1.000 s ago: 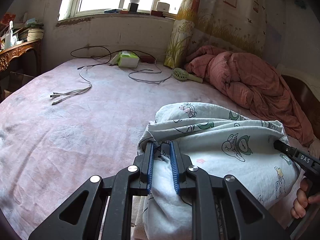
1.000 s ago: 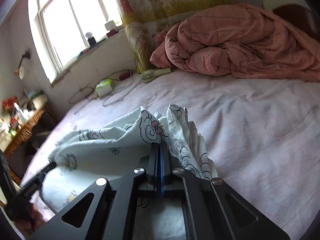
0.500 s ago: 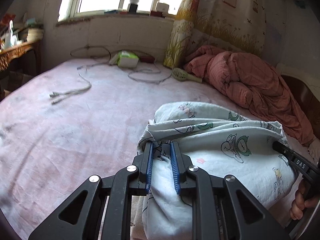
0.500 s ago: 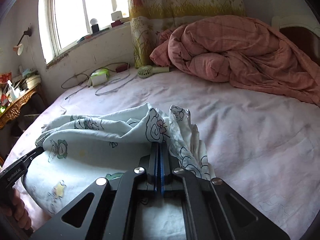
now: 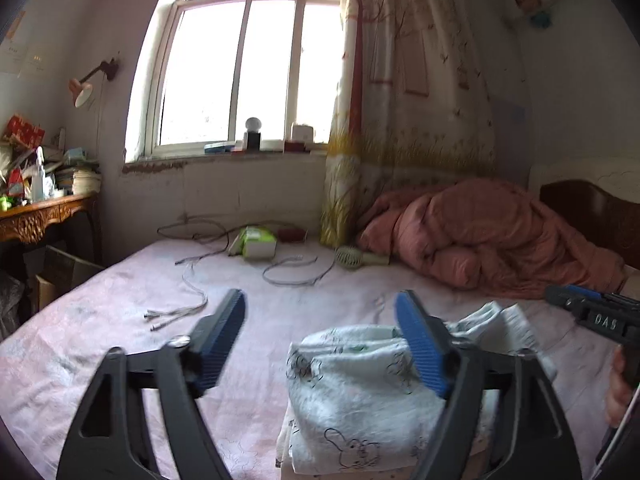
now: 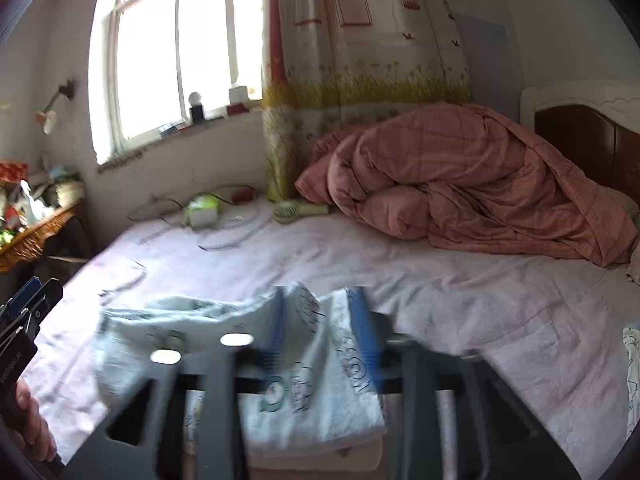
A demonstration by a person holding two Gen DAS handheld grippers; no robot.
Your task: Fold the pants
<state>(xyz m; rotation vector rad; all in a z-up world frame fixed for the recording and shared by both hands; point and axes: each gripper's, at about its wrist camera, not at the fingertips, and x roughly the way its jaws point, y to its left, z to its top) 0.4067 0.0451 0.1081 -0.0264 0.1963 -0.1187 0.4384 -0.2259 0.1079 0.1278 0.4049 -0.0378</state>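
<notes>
The pants (image 5: 360,392), pale cloth with cartoon prints, lie as a folded bundle on the pink bed sheet (image 5: 120,352) near its front edge, on top of other folded cloth. My left gripper (image 5: 320,298) hovers above their left end, jaws opening wide, nothing between the pads. In the right wrist view my right gripper (image 6: 320,292) is blurred above the pants (image 6: 312,392); its jaws are opening and the cloth lies loose below them, not pinched. Each gripper shows at the edge of the other's view: right gripper (image 5: 596,316), left gripper (image 6: 28,312), each in a hand.
A crumpled pink quilt (image 5: 500,236) fills the back right by the wooden headboard (image 5: 592,216). Cables (image 5: 192,300), a green tissue pack (image 5: 258,242) and a hand fan (image 5: 352,258) lie at the far side under the window. A cluttered desk (image 5: 40,212) stands left.
Both grippers have let go of the pants, opened and risen. The pants have dropped into a folded bundle on the bed.
</notes>
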